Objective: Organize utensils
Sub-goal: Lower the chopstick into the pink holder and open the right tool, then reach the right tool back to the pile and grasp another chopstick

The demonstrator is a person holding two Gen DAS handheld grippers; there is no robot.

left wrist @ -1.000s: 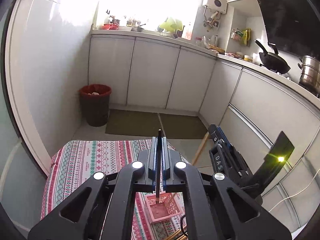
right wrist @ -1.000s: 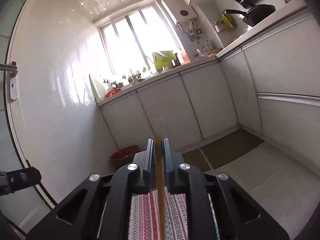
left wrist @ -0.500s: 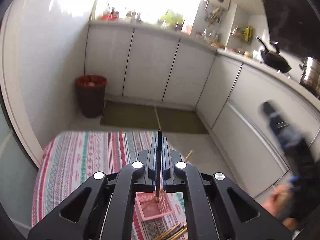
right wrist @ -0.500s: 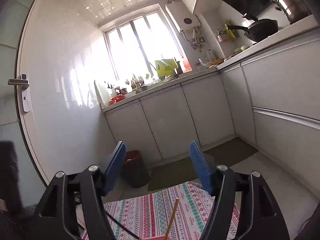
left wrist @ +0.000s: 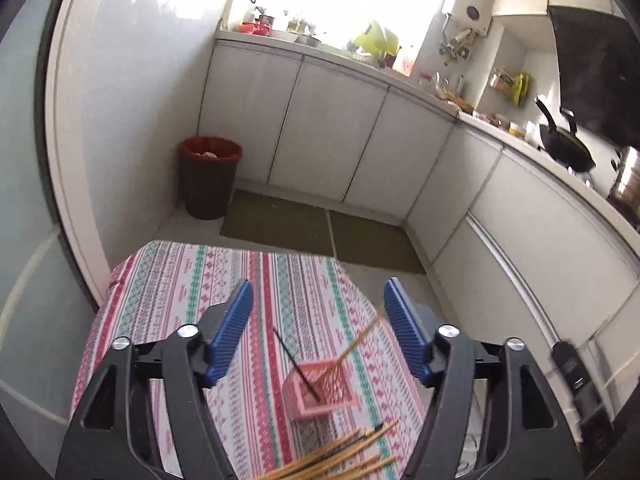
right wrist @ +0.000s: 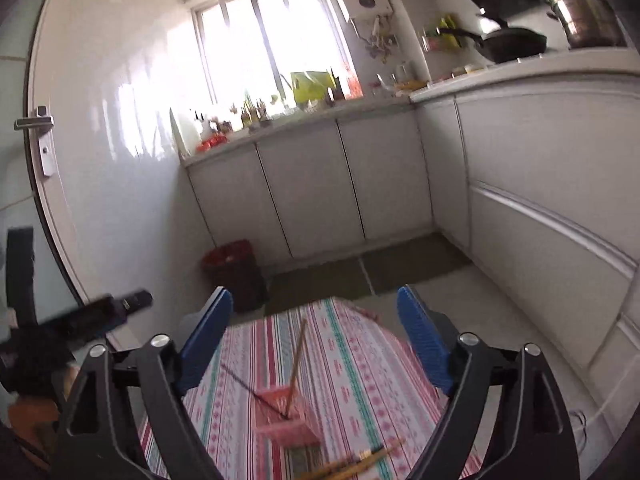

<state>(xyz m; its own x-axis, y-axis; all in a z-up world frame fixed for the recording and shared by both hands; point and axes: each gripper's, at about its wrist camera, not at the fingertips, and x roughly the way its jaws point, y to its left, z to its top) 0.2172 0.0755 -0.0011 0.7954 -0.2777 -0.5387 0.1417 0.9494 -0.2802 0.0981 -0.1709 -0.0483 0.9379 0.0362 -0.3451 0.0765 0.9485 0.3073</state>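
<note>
Your bench (left wrist: 192, 280) wears a striped cloth, and beyond its far edge the floor drops to two dark mats (left wrist: 320, 228) and a red bin (left wrist: 209, 178) against white cabinets (left wrist: 328, 128). A wok (left wrist: 564, 146) and a steel pot (right wrist: 580, 12) sit on the counter to your right, well apart from the work.

On the bench stands a pink basket (left wrist: 318, 392). Two chopsticks lean in it: a dark chopstick (left wrist: 294, 364) tilting left and a wooden chopstick (left wrist: 358, 338) tilting up to the right, their lower ends inside the basket. More wooden ones lie in a loose pile (left wrist: 344, 456) just beside the basket, on its near side (their near ends run out of view).

Your left gripper (left wrist: 318, 326) hangs above the basket with its blue pads (left wrist: 232, 328) spread wide, holding nothing. Your right gripper (right wrist: 316, 344) is just as wide apart and empty, also over the basket; nothing touches its pads (right wrist: 422, 344). In the right view the left gripper's black body shows blurred at the left edge.
</note>
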